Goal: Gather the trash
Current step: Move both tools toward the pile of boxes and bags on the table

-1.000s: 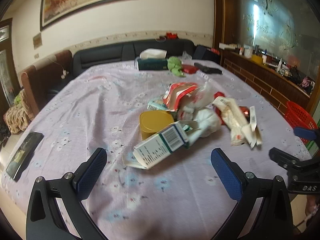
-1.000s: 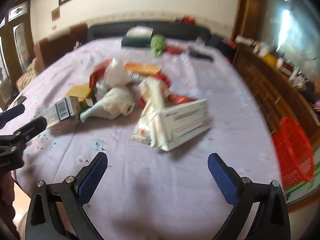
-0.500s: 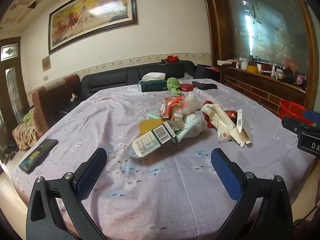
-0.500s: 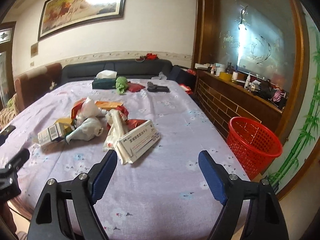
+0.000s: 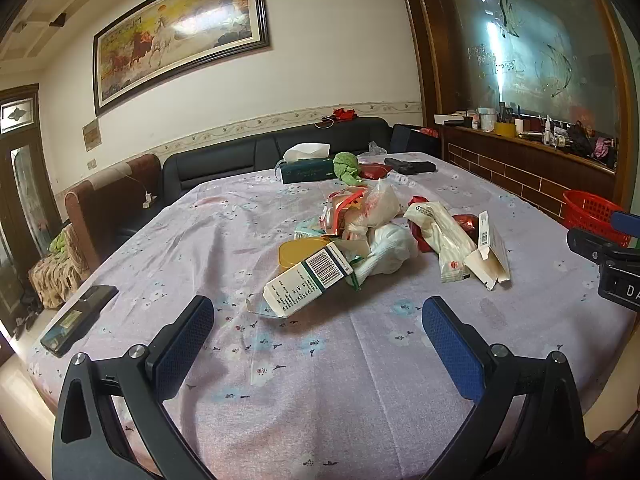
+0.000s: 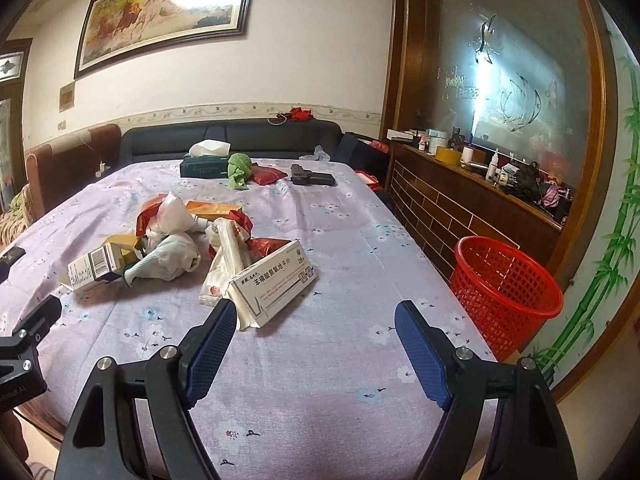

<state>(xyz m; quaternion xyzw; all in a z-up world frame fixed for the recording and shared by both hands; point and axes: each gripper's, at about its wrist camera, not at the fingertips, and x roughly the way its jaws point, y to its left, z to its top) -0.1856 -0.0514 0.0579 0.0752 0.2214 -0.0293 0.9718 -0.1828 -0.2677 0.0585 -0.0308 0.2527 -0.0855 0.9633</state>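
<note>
**Two spread grippers at the near edge of a trash-strewn table**

A large table (image 5: 208, 248) under a lilac flowered cloth fills both views. A dark sofa (image 5: 224, 156) runs along its far side, below a framed painting of horses (image 5: 180, 36) on the wall. To the right stands a wooden counter (image 6: 472, 200) crowded with small bottles. On the floor just beside the table's right edge is the red mesh basket (image 6: 504, 280), upright and open at the top.

The trash lies in one heap (image 5: 376, 236) near the middle of the table, well apart from the basket. Nearest the left gripper is a white and green carton with a barcode (image 5: 308, 284), lying on its side with its flap open. A yellow lid (image 5: 300, 250) sits just behind it, touching it. Crumpled white plastic bags (image 5: 390, 248) and red wrappers are piled beyond. At the right of the heap a flat white medicine box (image 6: 272, 284) leans on a long white packet (image 6: 228, 256).

At the far end rest a green tissue box (image 5: 306, 170), a green crumpled cloth (image 5: 347, 166) and a dark object (image 6: 312, 178). A black flat device (image 5: 78, 318) lies at the near left edge.

The left gripper (image 5: 318, 334) is spread wide above the cloth, nothing between its pads. The right gripper (image 6: 316, 340) has just been closing a little yet stands wide apart, gripping nothing; its left pad is just in front of the medicine box.
</note>
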